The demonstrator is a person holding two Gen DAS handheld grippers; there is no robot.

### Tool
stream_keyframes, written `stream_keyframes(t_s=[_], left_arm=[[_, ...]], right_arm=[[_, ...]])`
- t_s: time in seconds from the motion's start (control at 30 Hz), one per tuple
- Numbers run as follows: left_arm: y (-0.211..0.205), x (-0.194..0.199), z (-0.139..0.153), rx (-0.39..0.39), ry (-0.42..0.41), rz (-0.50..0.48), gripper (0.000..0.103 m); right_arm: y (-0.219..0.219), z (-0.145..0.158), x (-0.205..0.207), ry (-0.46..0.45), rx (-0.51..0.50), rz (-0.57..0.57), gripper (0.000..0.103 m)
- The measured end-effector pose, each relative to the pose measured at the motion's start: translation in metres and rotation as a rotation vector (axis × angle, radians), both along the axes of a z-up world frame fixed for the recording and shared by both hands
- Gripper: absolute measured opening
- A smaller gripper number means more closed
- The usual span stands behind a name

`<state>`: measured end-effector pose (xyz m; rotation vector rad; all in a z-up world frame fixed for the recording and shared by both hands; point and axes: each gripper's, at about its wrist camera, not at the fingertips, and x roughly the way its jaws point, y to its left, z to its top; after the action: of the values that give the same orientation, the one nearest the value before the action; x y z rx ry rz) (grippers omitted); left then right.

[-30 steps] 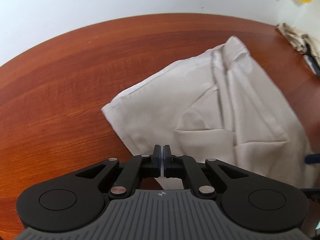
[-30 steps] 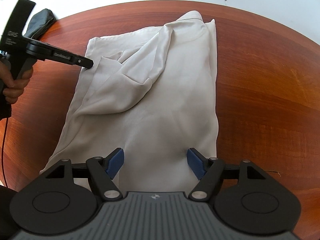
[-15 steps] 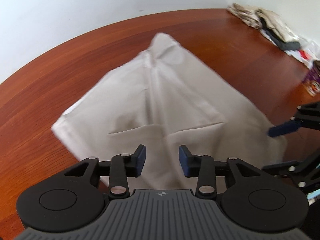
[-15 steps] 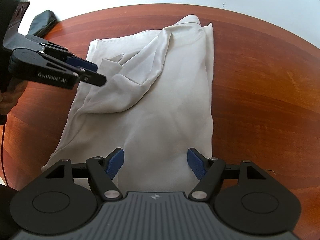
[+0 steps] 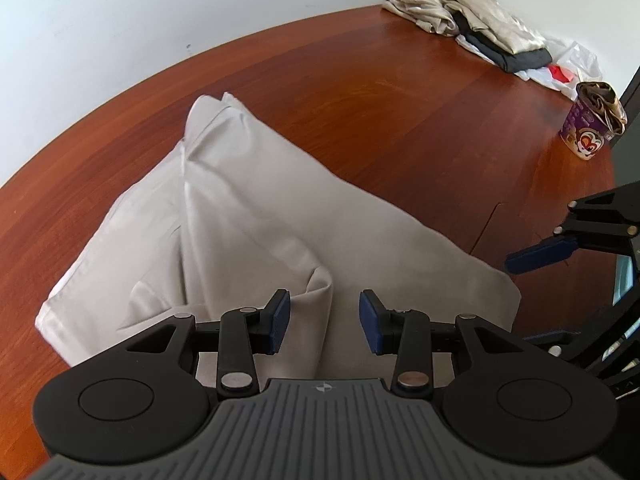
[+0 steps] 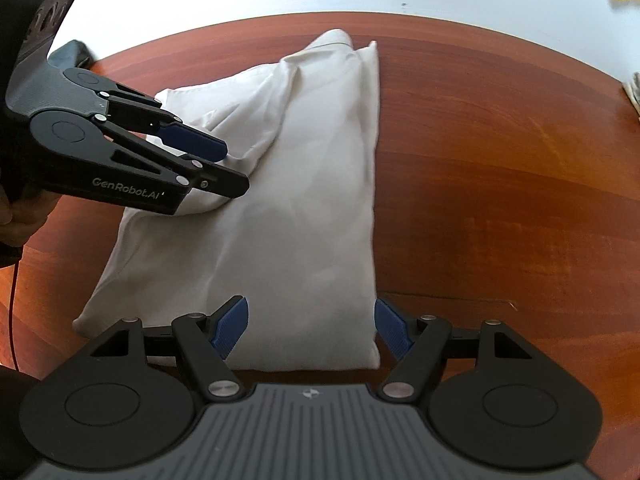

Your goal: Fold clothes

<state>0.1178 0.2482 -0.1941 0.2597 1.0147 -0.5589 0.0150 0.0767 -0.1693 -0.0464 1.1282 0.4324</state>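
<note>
So the pale shirt (image 6: pixel 280 216) is lying flat-ish on the reddish wooden table (image 6: pixel 500 160), partly folded, with one flap doubled over itself and a collar end pointing away from both tongs. It sits right in front of the right gripper (image 6: pixel 311 328), which hangs over the near hem with its blue pads spread wide and nothing between them; they aren't touching the cloth as far as I can see.

The left gripper (image 5: pixel 324 322) comes in from the shirt's side, over the bunched fold. Its jaws have just been opening and now stand apart; a soft ridge of fabric runs up between the pads in its own view, but the pads don't press on it. From the right wrist view its lower finger looks like it's resting on or just above the fold, and I honestly can't tell which.

Stuff that's hard to read: the hand (image 6: pixel 20 216) holding the left gripper is mostly cut off at the frame edge, with a thin red cable below it. The near hem of the shirt is hidden behind both gripper bodies. Well beyond the left gripper, by the wall, there's a pile of clothes (image 5: pixel 472 28) on a plastic bag, and a printed cup (image 5: pixel 588 128) with something crumpled stuffed in it. A dark lump (image 6: pixel 74 50) at the far table edge is too cropped to name.
</note>
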Motion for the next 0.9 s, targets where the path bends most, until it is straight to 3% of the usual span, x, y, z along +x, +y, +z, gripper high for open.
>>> stream_keyframes(t_s=[0.07,0.17,0.2,0.43,0.6,0.9], left_arm=[[-0.002,0.000,-0.003,0.015,-0.003,-0.001,0.037],[-0.003,0.002,-0.005,0.028,-0.008,0.006,0.006],[-0.001,0.001,-0.004,0.027,-0.016,0.017,0.005],[0.024,-0.002,0.014,0.012,-0.093,0.122,0.004],[0.061,0.006,0.017,-0.010,-0.065,0.228,0.004],[0.105,0.018,-0.001,0.094,-0.042,0.412,0.008]], right_arm=[[-0.005,0.000,-0.002,-0.001,0.000,-0.012,0.076],[-0.011,0.000,-0.005,-0.003,-0.002,-0.027,0.077],[-0.013,0.000,-0.005,-0.003,-0.002,-0.030,0.077],[-0.018,0.000,-0.003,-0.004,0.003,-0.041,0.077],[-0.017,-0.001,0.001,-0.003,0.005,-0.034,0.077],[-0.017,-0.001,0.012,-0.006,-0.004,-0.013,0.077]])
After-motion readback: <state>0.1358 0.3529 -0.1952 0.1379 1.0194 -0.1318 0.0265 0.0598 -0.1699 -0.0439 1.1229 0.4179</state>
